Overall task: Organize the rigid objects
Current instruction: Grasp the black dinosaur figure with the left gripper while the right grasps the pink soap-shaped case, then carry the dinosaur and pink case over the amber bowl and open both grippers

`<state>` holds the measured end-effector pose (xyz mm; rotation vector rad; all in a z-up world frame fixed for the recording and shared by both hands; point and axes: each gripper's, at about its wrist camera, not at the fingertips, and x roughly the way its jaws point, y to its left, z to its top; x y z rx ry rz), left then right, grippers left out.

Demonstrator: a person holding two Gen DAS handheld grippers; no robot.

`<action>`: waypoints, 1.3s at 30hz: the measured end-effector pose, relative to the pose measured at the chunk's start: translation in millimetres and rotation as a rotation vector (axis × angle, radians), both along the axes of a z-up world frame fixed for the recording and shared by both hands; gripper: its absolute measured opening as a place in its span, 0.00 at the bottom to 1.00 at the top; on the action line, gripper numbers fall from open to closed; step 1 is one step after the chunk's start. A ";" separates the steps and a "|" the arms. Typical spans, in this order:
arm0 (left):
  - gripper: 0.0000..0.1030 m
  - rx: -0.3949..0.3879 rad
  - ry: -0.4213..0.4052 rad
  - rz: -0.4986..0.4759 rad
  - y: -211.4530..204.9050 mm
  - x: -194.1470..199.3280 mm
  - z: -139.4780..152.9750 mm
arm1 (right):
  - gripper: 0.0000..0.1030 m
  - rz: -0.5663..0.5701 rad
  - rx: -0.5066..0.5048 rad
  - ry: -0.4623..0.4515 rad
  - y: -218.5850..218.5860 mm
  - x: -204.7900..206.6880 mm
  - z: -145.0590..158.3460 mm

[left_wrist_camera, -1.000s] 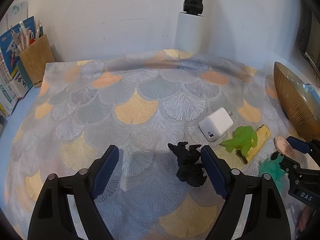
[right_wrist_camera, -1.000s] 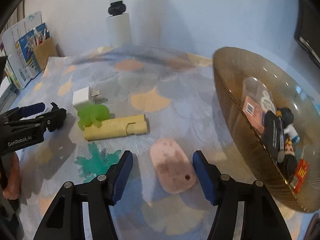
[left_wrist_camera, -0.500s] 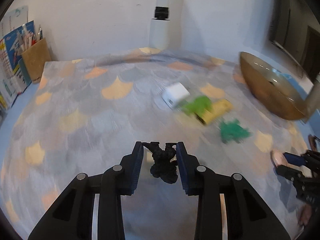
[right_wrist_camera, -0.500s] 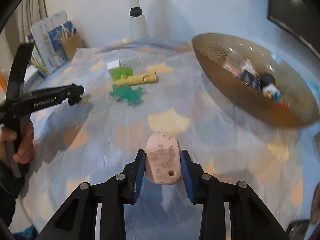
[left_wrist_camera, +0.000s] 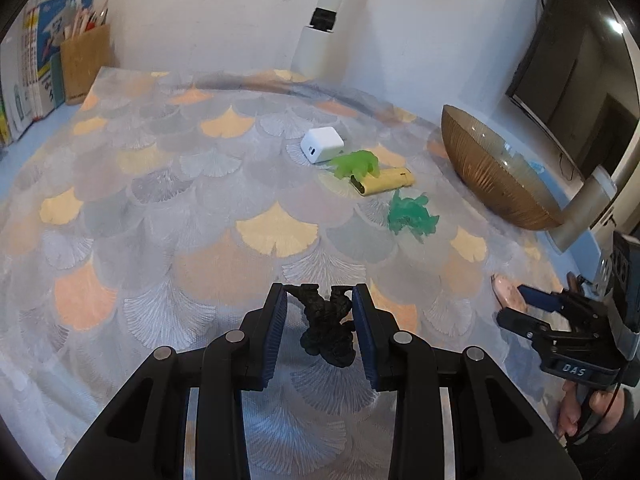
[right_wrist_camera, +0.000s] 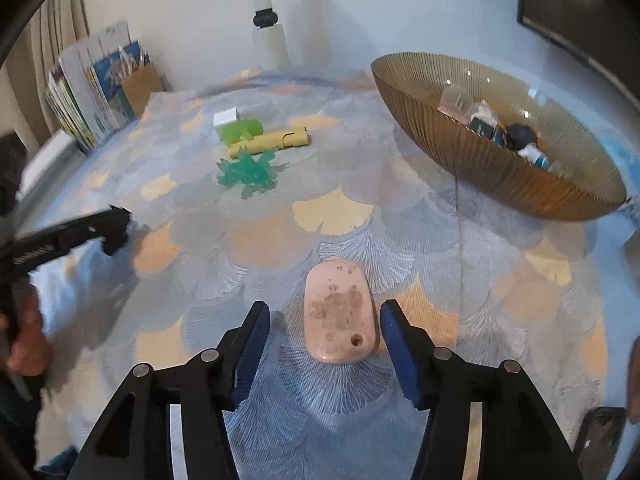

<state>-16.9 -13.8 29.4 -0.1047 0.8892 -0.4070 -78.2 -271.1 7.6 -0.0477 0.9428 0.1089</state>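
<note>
**Two wrist cameras, one tabletop**

We look from each gripper forward and steeply down along its fingers, close above the patterned cloth [left_wrist_camera: 276, 232]. Our left view faces the ribbed bowl [left_wrist_camera: 488, 176] from the side; our right looks into it [right_wrist_camera: 480, 160]. Both share the white charger [left_wrist_camera: 322, 145], green toys and yellow stick [right_wrist_camera: 272, 142].

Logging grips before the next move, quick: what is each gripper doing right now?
Left gripper: shut on the black toy figure.
Right gripper: jaws opening, pads clear of the pink oval stone lying between them.
</note>
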 end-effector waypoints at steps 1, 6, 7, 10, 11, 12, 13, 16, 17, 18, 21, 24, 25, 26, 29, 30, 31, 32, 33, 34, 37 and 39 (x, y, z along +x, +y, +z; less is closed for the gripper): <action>0.30 0.015 -0.007 -0.004 -2.9 -0.8 0.4 | 0.50 0.009 -0.050 -0.009 7.4 0.0 -0.5; 0.30 0.059 -0.035 -0.009 -10.9 1.2 5.1 | 0.34 0.101 -0.126 -0.029 29.4 -7.0 6.0; 0.30 0.056 -0.042 -0.005 -10.0 2.9 8.5 | 0.34 0.102 -0.094 -0.030 25.3 -7.0 9.6; 0.30 0.039 -0.082 0.005 -12.0 11.9 28.8 | 0.34 0.055 -0.067 -0.063 5.4 -5.2 26.4; 0.30 0.032 -0.100 0.005 -14.0 15.0 37.9 | 0.34 0.037 -0.059 -0.081 -3.6 -5.1 35.1; 0.30 0.026 -0.132 0.006 -18.2 19.7 52.0 | 0.34 0.016 -0.049 -0.105 -14.5 -4.4 46.3; 0.30 0.025 -0.158 0.010 -22.4 22.6 62.9 | 0.34 -0.004 -0.040 -0.130 -25.5 -3.8 58.2; 0.30 0.064 -0.249 0.055 -49.5 30.1 97.1 | 0.34 -0.085 -0.020 -0.215 -62.6 -0.8 96.3; 0.30 0.064 -0.267 0.056 -59.9 31.0 103.7 | 0.34 -0.122 -0.007 -0.250 -77.7 1.0 110.2; 0.30 0.032 -0.281 0.037 -73.9 31.3 110.5 | 0.34 -0.155 0.011 -0.277 -91.3 3.2 121.3; 0.30 -0.053 -0.285 0.002 -108.5 33.6 115.2 | 0.34 -0.232 0.094 -0.320 -126.1 11.4 141.7; 0.30 -0.165 -0.252 -0.040 -136.1 37.7 111.7 | 0.34 -0.273 0.190 -0.323 -147.7 20.3 144.7; 0.30 -0.209 -0.226 -0.063 -145.6 40.9 108.7 | 0.34 -0.281 0.217 -0.317 -153.0 23.5 142.7; 0.30 -0.244 -0.202 -0.085 -154.0 44.7 105.0 | 0.34 -0.289 0.230 -0.308 -156.4 27.1 140.2; 0.30 -0.266 -0.118 -0.133 -184.5 54.7 88.4 | 0.34 -0.306 0.234 -0.261 -160.0 40.6 126.2; 0.30 -0.251 -0.102 -0.152 -197.9 57.9 81.9 | 0.34 -0.309 0.236 -0.249 -162.1 43.3 122.8; 0.30 -0.247 -0.097 -0.157 -204.7 59.2 77.9 | 0.34 -0.312 0.243 -0.236 -165.4 46.5 118.8; 0.30 -0.250 -0.092 -0.158 -210.0 60.4 75.6 | 0.34 -0.315 0.252 -0.228 -167.4 48.9 115.9; 0.30 -0.269 -0.080 -0.157 -214.6 63.2 73.3 | 0.34 -0.317 0.258 -0.225 -169.5 49.9 113.6; 0.30 -0.284 -0.071 -0.153 -216.6 66.7 71.9 | 0.34 -0.317 0.261 -0.223 -171.0 50.5 111.3; 0.36 -0.335 -0.052 -0.127 -218.9 76.2 64.6 | 0.38 -0.318 0.250 -0.200 -173.8 57.1 104.3; 0.62 -0.349 0.001 -0.117 -211.9 83.5 54.1 | 0.45 -0.337 0.247 -0.166 -177.1 58.3 98.7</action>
